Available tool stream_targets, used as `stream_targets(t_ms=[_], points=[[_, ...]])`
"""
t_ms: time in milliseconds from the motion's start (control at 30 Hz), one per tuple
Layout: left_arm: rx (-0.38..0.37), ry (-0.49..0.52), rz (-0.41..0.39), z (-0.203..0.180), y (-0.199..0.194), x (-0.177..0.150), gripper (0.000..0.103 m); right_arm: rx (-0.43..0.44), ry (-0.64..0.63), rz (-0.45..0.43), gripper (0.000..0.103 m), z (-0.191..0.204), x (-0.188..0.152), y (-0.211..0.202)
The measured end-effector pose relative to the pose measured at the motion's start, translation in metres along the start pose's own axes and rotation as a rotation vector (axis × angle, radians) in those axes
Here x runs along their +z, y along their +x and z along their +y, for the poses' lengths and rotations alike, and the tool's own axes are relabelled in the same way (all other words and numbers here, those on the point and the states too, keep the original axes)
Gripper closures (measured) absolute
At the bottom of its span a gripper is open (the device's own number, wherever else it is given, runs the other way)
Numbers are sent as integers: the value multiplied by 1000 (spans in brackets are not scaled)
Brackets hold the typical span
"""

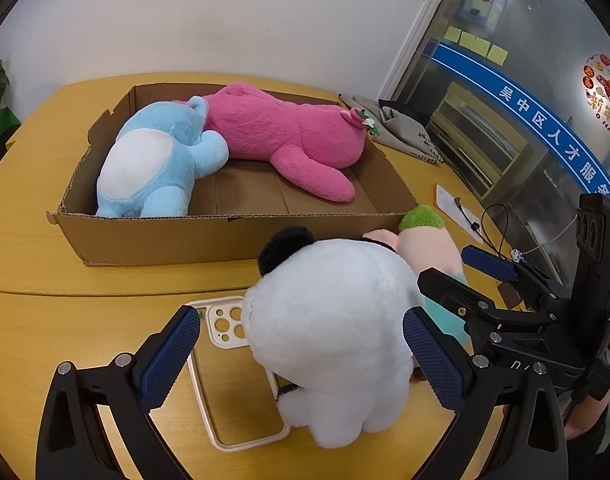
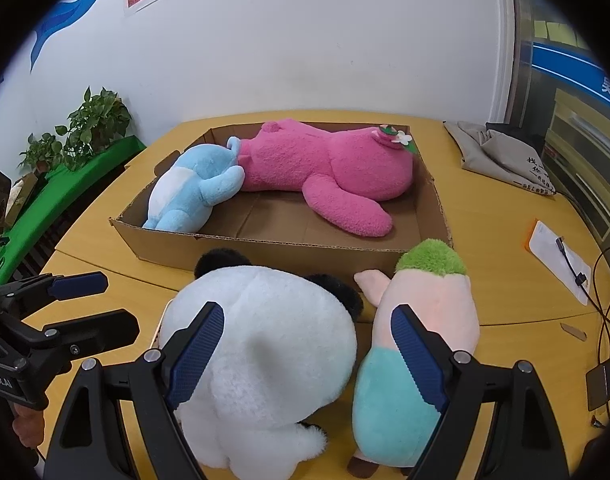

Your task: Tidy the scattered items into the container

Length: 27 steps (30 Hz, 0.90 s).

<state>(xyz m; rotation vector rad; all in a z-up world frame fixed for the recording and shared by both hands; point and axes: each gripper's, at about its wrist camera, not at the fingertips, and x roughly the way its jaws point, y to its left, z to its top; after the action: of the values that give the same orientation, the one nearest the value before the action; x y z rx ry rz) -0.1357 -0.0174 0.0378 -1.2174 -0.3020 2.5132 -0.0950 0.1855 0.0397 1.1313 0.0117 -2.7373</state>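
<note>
Two plush toys waited outside the cardboard box.
Your left claw and right claw both stood released around the white panda plush; the pink-and-teal plush lay at its 3 o'clock on the tabletop.

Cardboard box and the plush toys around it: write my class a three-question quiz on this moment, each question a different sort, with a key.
1. True or false: the pink plush lies inside the cardboard box.
2. Multiple choice: which toy stands between the open fingers of the left gripper? A) blue plush B) white plush with black ears C) pink plush
3. Short answer: what flat item lies on the table beside the white plush?

Key
1. True
2. B
3. A phone case, partly under the white plush.
</note>
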Motion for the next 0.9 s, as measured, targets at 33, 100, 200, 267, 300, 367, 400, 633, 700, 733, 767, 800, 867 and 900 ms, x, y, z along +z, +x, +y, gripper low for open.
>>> stream_targets(t_ms=[33,100,200,267,300,367,400,633,700,733,767,800,867,900], points=[[-3,-5,2,1,1,0,0,-1,0,2,17,0,0,1],[-2,3,7,0,1,-1,0,1,4,6,17,0,-1,1],[-2,-2,2,2,1,0,0,4,-1,5,17,0,-1,2],[-7,-3,8,2,2,-1,0,1,1,7,17,1,-1,3],[-5,3,9,1,2,-1,0,3,3,9,17,1,-1,3],[-4,2,3,2,2,0,0,5,-2,8,17,2,-1,3],[-7,-2,4,3,3,0,0,3,-3,7,17,2,-1,3],[-16,-4,13,5,7,-2,0,2,-3,9,17,2,-2,5],[-14,6,20,6,9,-2,0,6,1,10,17,1,-3,5],[-14,8,21,6,10,-2,0,12,1,10,17,1,-5,5],[-18,4,21,7,11,-2,0,23,-5,10,17,1,-8,5],[-25,0,24,8,12,-2,0,35,-14,10,17,2,-11,5],[-45,4,32,9,17,-1,0,78,-38,16,17,4,-20,8],[-54,8,36,9,21,0,0,91,-43,21,17,6,-23,9]])
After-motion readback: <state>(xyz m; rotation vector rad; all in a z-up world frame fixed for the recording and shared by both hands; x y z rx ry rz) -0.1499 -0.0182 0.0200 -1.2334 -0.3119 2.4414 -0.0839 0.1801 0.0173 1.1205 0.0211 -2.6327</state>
